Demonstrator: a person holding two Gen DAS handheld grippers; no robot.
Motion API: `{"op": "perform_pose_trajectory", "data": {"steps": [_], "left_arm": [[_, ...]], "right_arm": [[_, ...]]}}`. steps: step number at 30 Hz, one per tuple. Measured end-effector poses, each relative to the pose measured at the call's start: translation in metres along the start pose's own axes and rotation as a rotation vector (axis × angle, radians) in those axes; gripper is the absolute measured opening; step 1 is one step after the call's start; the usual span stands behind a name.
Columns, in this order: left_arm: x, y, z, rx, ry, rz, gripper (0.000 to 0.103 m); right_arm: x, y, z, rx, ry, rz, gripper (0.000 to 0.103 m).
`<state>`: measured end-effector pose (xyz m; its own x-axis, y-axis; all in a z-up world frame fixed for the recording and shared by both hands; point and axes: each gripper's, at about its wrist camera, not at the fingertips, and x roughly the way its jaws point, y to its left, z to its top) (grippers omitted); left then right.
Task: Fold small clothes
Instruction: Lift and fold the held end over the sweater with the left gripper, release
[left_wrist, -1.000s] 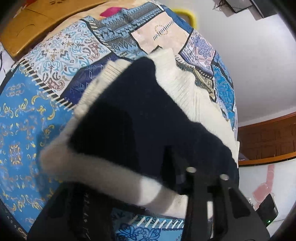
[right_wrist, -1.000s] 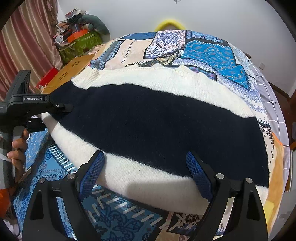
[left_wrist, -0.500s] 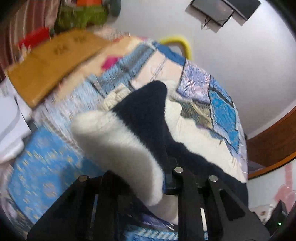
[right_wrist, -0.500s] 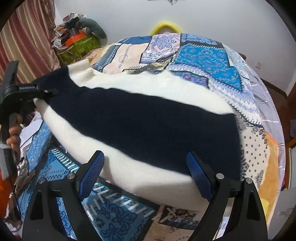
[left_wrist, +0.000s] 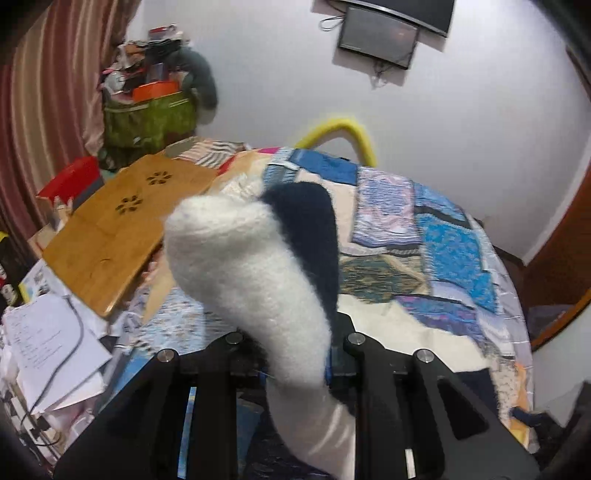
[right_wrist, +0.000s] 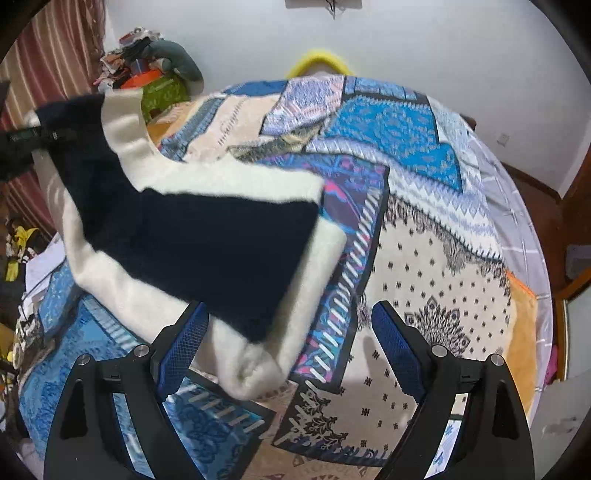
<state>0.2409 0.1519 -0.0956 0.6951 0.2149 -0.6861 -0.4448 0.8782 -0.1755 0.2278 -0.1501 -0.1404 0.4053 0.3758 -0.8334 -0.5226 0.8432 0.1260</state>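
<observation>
A fuzzy sweater with white and navy stripes (right_wrist: 207, 240) hangs in a slope from upper left down to the patchwork bedspread (right_wrist: 443, 258). My left gripper (left_wrist: 295, 350) is shut on its edge, and the cloth bulges up over the fingers as a white and navy fold (left_wrist: 251, 266). In the right wrist view that same left gripper (right_wrist: 33, 136) shows at the far left, holding the sweater high. My right gripper (right_wrist: 288, 350) stands open low over the bed. The sweater's lower white corner (right_wrist: 251, 373) lies between its blue pads (right_wrist: 181, 347) without being pressed.
A wooden board (left_wrist: 118, 229) and loose papers with a cable (left_wrist: 48, 343) lie left of the bed. A green bag of clutter (left_wrist: 147, 118) and a red box (left_wrist: 70, 181) stand beyond. A yellow curved bar (left_wrist: 343, 129) sits at the bed's far end.
The left gripper rose and rolled with the sweater's edge, lifting that end off the bed. The sweater's far end slid left across the bedspread. The right gripper stayed open and nearly still.
</observation>
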Motion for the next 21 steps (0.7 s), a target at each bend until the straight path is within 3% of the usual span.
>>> {"op": "perform_pose_trajectory", "data": {"steps": [7,13,21], "left_arm": [[-0.001,-0.068,0.0,0.048,0.035,-0.159,0.02],[0.002,-0.131,-0.017,0.139,0.088,-0.268,0.02],[0.005,-0.176,-0.068,0.321,0.17,-0.289,0.02]], "right_arm": [[0.014,-0.017,-0.018,0.092,0.041,0.055,0.092],[0.012,-0.015,-0.02,0.094,0.038,0.055,0.092],[0.01,-0.014,-0.023,0.103,0.04,0.059,0.092]]}}
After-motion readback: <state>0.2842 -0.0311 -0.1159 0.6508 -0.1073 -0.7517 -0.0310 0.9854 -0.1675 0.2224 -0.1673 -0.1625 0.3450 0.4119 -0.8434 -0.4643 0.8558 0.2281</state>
